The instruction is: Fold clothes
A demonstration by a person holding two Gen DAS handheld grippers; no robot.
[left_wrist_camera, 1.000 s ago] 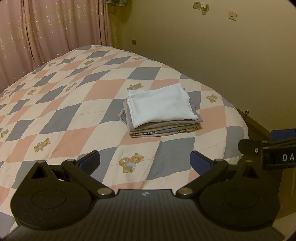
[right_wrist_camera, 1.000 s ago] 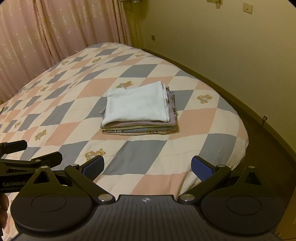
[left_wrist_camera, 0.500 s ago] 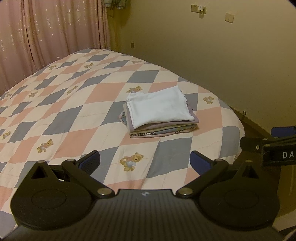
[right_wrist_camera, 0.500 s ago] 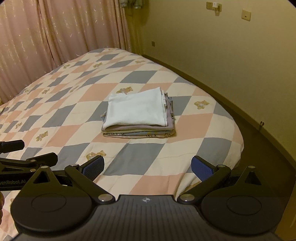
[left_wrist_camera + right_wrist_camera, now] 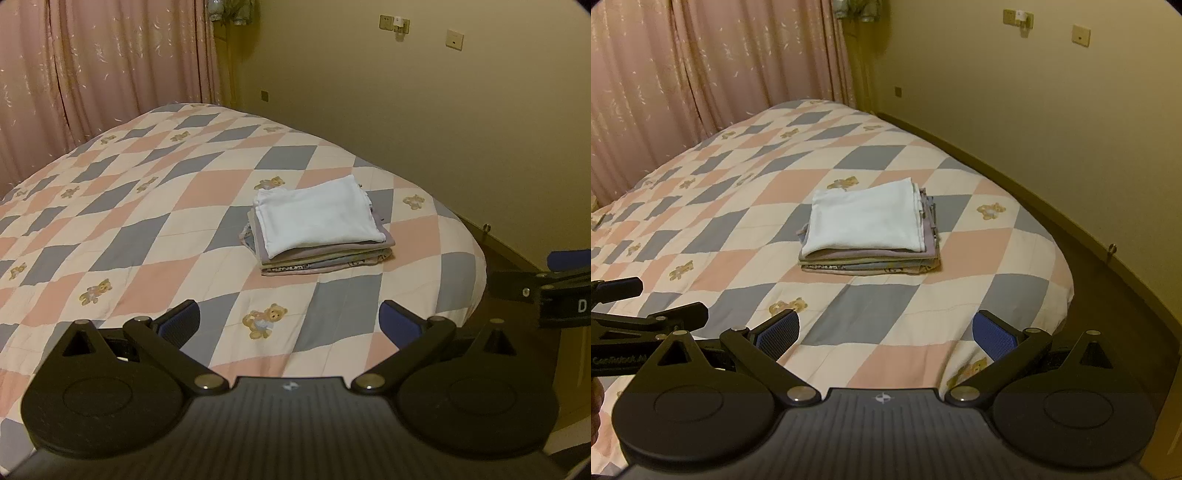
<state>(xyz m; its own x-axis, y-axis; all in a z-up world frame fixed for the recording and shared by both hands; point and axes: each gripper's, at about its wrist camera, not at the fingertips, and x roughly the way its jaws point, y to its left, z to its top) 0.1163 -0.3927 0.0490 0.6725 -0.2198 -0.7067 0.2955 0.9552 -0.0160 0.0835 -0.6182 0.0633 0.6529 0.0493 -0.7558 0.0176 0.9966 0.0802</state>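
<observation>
A neat stack of folded clothes (image 5: 317, 229) (image 5: 868, 229), topped by a white piece, rests on the checkered bear-print quilt (image 5: 147, 236) (image 5: 731, 221) near the bed's right side. My left gripper (image 5: 290, 323) is open and holds nothing, well short of the stack above the bed's near edge. My right gripper (image 5: 886, 332) is open too, with nothing between its blue pads (image 5: 993, 334), also back from the stack. The right gripper's side shows at the right edge of the left wrist view, and the left one's at the left edge of the right wrist view.
Pink curtains (image 5: 92, 74) hang behind the bed's far side. A yellow wall (image 5: 1052, 110) with sockets runs along the right, with a dark floor strip (image 5: 1108, 288) between it and the bed.
Both grippers have drawn back and risen, so the stack looks smaller and farther away. Both stayed open, and the clothes have not moved.
</observation>
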